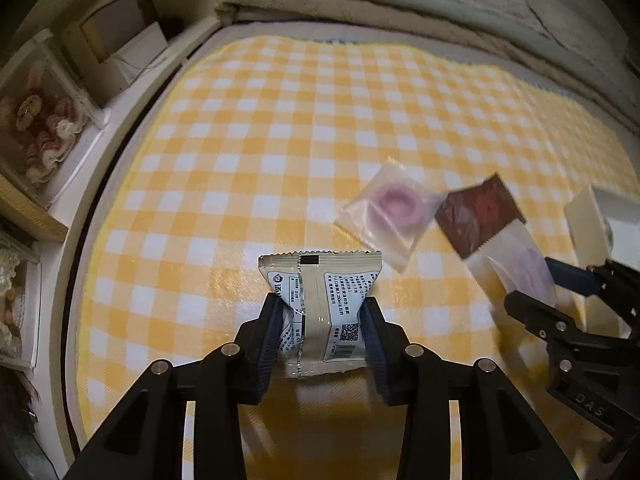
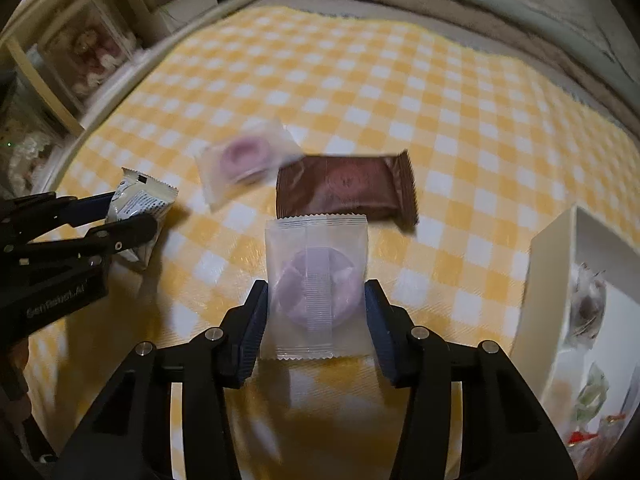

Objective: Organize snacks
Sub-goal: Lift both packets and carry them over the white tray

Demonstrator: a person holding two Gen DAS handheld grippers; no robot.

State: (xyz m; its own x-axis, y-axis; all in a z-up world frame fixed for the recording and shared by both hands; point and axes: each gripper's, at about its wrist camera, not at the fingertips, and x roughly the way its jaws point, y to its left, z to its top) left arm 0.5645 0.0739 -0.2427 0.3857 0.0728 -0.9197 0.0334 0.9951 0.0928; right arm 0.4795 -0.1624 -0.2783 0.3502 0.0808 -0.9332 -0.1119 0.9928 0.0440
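In the left wrist view my left gripper (image 1: 323, 322) is shut on a beige snack packet (image 1: 320, 300) with its printed back facing up, held just above the yellow checked cloth (image 1: 260, 140). The right wrist view shows that packet (image 2: 140, 200) at far left. My right gripper (image 2: 316, 310) is shut on a translucent packet (image 2: 316, 280) holding a round purple pastry, its pads against both edges. Beyond it on the cloth lie a brown packet (image 2: 344, 188) and a clear packet with a pink ring (image 2: 244, 158).
A white open box (image 2: 548, 280) with several wrapped sweets stands at the right edge of the cloth. Folded blankets (image 1: 400, 4) lie along the back. Shelves with a doll in a clear case (image 1: 40, 128) border the left side.
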